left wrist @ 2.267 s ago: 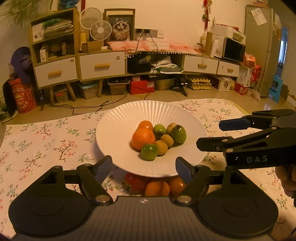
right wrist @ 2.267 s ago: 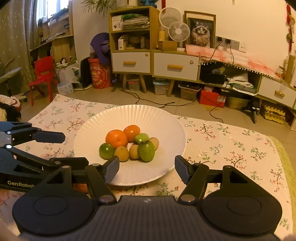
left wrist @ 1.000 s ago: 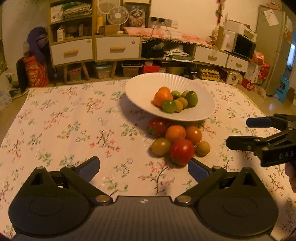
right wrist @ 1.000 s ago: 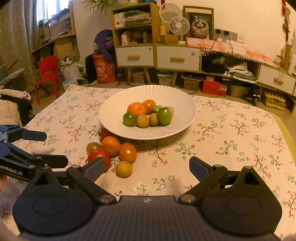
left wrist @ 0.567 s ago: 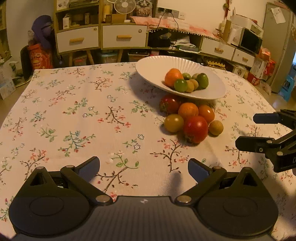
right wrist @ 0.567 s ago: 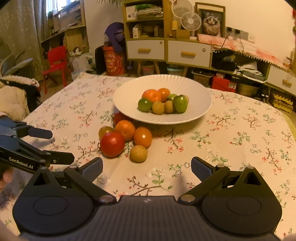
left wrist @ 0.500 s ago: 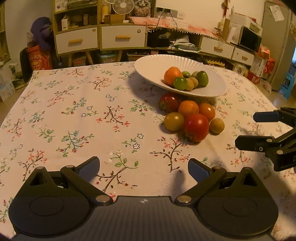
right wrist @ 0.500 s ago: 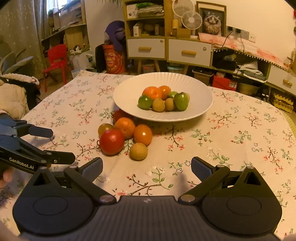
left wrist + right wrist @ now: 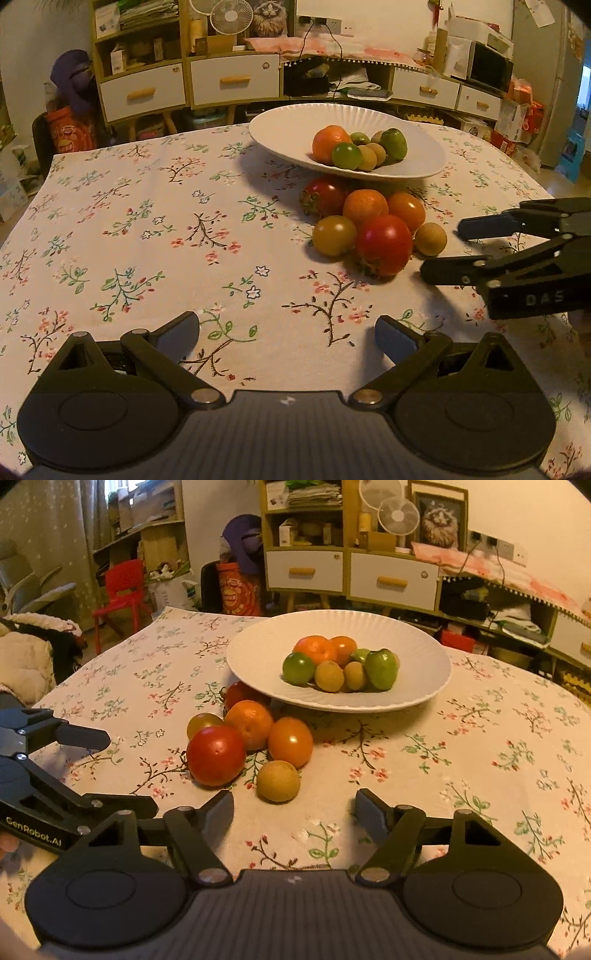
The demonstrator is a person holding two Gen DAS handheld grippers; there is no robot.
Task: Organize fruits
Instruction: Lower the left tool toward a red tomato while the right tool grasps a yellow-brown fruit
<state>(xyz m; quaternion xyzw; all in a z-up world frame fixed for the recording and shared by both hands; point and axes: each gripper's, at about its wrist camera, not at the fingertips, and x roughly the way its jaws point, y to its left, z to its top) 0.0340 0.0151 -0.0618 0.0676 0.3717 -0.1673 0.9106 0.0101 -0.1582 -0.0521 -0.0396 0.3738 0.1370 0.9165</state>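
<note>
The right gripper (image 9: 293,810) has just been narrowing its jaws, nothing between them, and it aims at the small round tan fruit (image 9: 277,780) lying loose on the flowered tablecloth (image 9: 461,746), probably to fit its width. The left gripper (image 9: 286,338) is wide open and empty, away from the fruit, while the ribbed white plate (image 9: 424,672) waits just behind the loose fruit.

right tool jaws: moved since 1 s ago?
Yes. The right tool has just been closing: its fingertips now sit nearer each other over the tablecloth, framing the small brown fruit without touching it. Nothing is held.
</note>
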